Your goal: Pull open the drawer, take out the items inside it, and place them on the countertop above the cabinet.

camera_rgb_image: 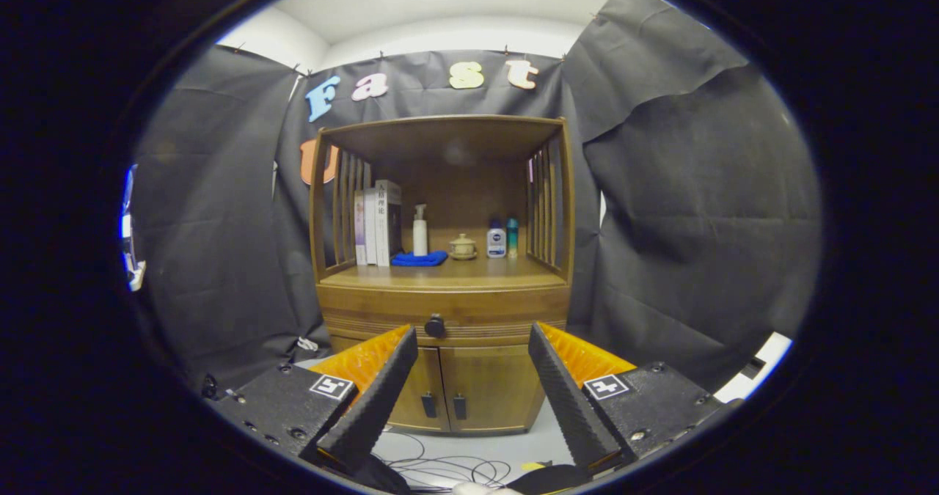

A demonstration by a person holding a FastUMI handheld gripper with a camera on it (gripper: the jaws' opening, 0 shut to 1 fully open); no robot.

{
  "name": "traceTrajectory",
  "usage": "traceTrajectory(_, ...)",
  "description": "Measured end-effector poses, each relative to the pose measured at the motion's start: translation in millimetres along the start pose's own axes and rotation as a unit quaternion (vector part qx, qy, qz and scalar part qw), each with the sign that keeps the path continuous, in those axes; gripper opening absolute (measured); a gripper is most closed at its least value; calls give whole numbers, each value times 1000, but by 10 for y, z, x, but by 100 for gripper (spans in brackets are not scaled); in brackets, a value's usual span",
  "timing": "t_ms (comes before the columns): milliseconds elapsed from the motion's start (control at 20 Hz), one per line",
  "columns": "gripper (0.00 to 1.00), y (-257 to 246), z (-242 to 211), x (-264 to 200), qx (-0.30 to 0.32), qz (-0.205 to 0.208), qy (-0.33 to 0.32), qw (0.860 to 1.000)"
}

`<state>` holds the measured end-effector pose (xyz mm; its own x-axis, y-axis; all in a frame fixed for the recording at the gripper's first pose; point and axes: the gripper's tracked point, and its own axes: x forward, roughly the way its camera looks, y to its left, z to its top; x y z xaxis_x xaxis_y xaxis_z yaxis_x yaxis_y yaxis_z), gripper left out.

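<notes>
Drawer (444, 312) sits shut at the frame's centre, its dark knob (435, 326) just above and between the gripper (473, 341) fingers, which are spread wide and hold nothing. From where I stand, a clean pull means centring on that knob, pinching it squarely, and drawing straight back. Above, the countertop (469, 271) has bare wood in front of the blue cloth (419, 259).

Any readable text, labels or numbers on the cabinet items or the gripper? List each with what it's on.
Books: print on the spines, too small to read.
White bottle: blue label, too blurred to read.
Hand-held gripper, open and empty, short of the drawer knob: square markers carry patterns, no words.
</notes>
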<state>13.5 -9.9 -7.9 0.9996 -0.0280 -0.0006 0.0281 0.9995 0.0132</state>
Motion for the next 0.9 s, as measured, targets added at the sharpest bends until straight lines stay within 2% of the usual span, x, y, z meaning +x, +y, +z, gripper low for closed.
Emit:
traceTrajectory(300,99,215,21,592,1,18,-10,1000)
traceTrajectory(550,99,473,-194,1243,-9,34,-2,999)
traceTrajectory(900,99,571,-626,2222,-24,27,30,999)
